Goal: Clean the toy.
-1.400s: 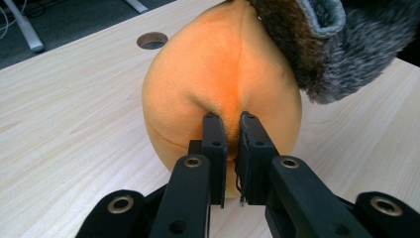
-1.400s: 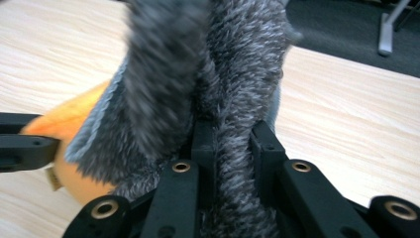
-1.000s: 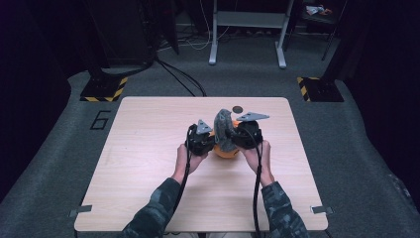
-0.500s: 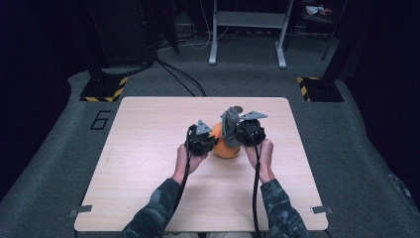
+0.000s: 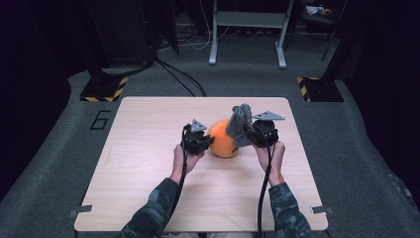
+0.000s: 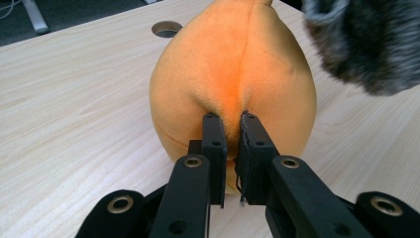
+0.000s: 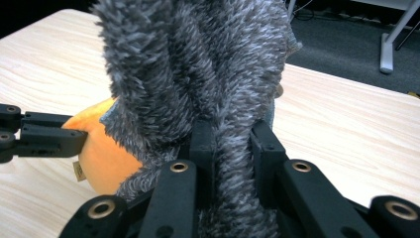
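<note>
— As viewed from above: where located, the orange plush toy (image 5: 224, 140)?

— Resting on the light wooden worktop (image 5: 148, 163), about mid-width, toward the far half. Round and soft; seam running up the middle in the left gripper view (image 6: 233, 74). Round hole (image 6: 167, 28) in the worktop beyond it.

— State of the left hand-held gripper (image 5: 204, 143)?

— Clenched on the orange plush toy. Jaws nearly together in the left gripper view (image 6: 230, 136), pinching a fold of orange fabric at the seam. Positioned at the toy's left side in the high view, touching it. Seen side-on in the right gripper view (image 7: 74, 140), tips pressed into the toy (image 7: 101, 158).

— And the right hand-held gripper (image 5: 250, 134)?

— Clenched on the grey fuzzy cloth (image 5: 239, 125). Strip of grey pile squeezed between the jaws in the right gripper view (image 7: 233, 136), remainder of the cloth (image 7: 198, 59) standing up in folds above them. Held just right of the toy, raised off the worktop.

— Cloth against toy: touching or apart?

— Lower edge overlapping the toy's upper right side in the high view; contact not determinable. Grey pile (image 6: 366, 44) visible top right in the left gripper view, clear of the toy's flank.

— Anything else noted?

— Camouflage sleeves (image 5: 151, 218) entering from the near edge; cables trailing back along both forearms.
</note>
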Tool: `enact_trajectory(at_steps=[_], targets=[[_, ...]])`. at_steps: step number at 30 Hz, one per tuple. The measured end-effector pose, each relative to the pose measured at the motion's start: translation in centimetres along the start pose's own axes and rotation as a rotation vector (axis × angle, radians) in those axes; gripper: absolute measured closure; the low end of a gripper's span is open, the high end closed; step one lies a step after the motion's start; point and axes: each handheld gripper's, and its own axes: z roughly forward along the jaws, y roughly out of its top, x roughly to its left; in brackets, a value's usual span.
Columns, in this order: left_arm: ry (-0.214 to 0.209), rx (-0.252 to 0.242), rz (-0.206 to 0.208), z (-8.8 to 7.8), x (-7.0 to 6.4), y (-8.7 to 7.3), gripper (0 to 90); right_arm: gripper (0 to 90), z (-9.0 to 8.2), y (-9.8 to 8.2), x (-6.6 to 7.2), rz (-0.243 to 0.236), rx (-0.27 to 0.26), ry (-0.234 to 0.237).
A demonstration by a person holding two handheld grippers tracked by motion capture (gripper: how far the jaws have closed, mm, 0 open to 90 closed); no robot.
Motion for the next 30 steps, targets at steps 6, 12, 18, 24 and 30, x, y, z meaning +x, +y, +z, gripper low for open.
enact_trajectory(at_steps=[6,12,18,24,30], targets=[[0.032,0.012,-0.027,-0.1,0.6,-0.4,82.8,75.5,-0.9,-1.0,-1.2,0.019,0.017,-0.016],[0.07,0.042,-0.079,-0.3,1.9,-1.4,82.0,75.3,-1.4,-2.6,-2.5,0.036,0.06,-0.048],[0.087,0.069,-0.168,-0.4,3.7,-3.1,81.3,75.0,-1.2,-4.7,-4.0,0.067,0.119,-0.088],[0.089,0.098,-0.241,-0.3,4.9,-4.5,81.2,74.7,-0.2,-7.0,-5.0,0.099,0.183,-0.126],[0.085,0.104,-0.272,-0.2,5.5,-5.2,79.9,73.4,1.7,-9.3,-6.2,0.143,0.257,-0.144]])
